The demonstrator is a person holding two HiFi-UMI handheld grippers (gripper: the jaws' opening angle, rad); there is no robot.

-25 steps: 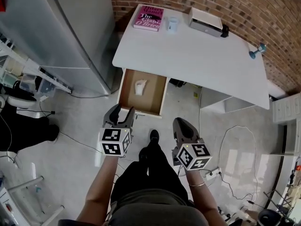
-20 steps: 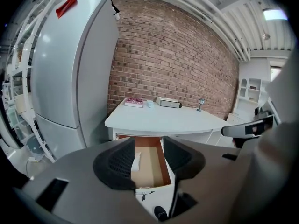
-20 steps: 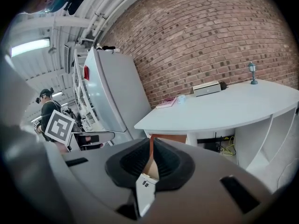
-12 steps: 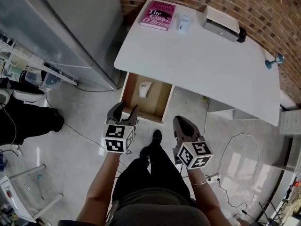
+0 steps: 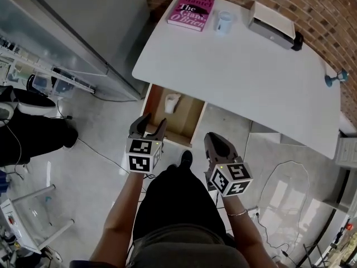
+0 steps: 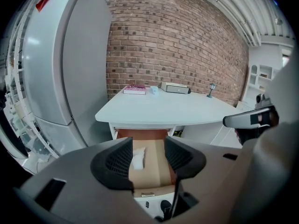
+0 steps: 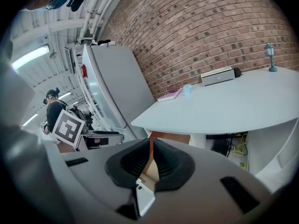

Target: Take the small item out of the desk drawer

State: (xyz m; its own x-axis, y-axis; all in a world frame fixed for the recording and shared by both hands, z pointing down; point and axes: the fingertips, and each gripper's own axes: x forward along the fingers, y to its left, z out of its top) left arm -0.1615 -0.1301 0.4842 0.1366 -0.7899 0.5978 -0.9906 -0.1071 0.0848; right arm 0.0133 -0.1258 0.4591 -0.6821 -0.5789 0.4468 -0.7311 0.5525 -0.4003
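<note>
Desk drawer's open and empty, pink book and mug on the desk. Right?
Not empty. The head view shows the drawer open with a small white item lying in it. The pink book and mug are on the desk, as you said.

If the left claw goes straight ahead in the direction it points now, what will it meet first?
The left claw, opening with nothing between its sides, aims into the open drawer. It would probably meet the small white item or the drawer floor beside it; depth is unclear.
</note>
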